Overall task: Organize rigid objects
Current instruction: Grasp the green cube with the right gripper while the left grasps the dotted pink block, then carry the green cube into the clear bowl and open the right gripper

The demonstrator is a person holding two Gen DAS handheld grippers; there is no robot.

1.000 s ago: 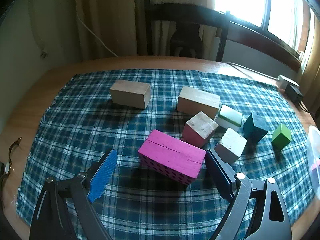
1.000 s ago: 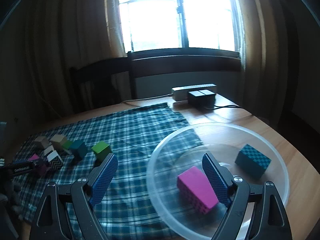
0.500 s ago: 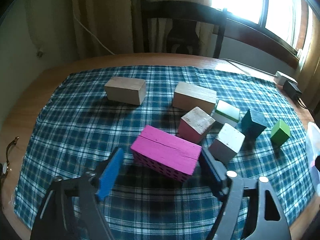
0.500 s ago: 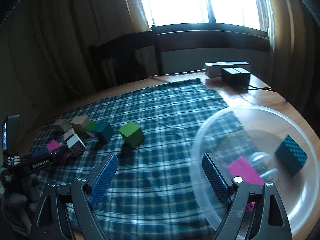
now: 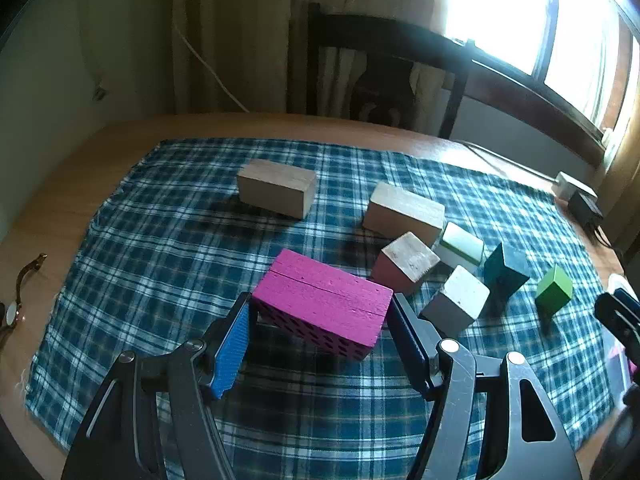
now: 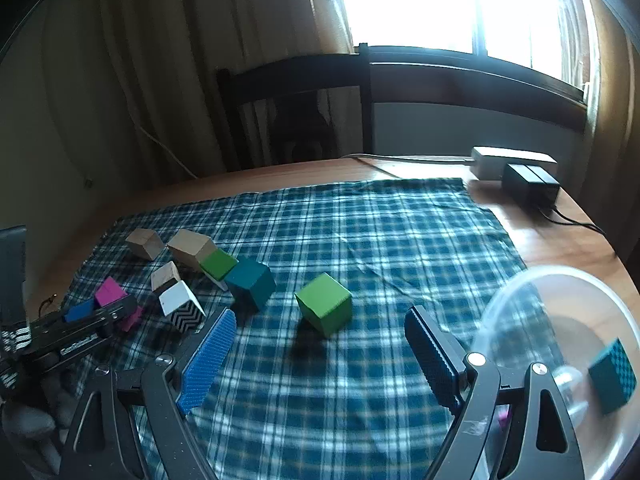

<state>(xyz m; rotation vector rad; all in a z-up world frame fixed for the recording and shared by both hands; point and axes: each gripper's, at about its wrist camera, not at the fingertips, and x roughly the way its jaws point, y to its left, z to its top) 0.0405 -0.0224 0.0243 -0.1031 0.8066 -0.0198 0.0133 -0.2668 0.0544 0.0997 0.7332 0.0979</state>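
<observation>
The magenta block [image 5: 324,304] is lying near the cloth's [image 5: 168,248] near edge, and your left gripper [image 5: 318,330] is clamping its short ends. Painted wood, rigid and likely light, possibly slick. Your right gripper [image 6: 316,344] is hovering wide, empty.

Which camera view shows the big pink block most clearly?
The left wrist view. There the pink block lies close and whole between the pads of the left tool, its top and dotted side visible. In the right wrist view the same block is small and far, half hidden behind the left tool.
</observation>
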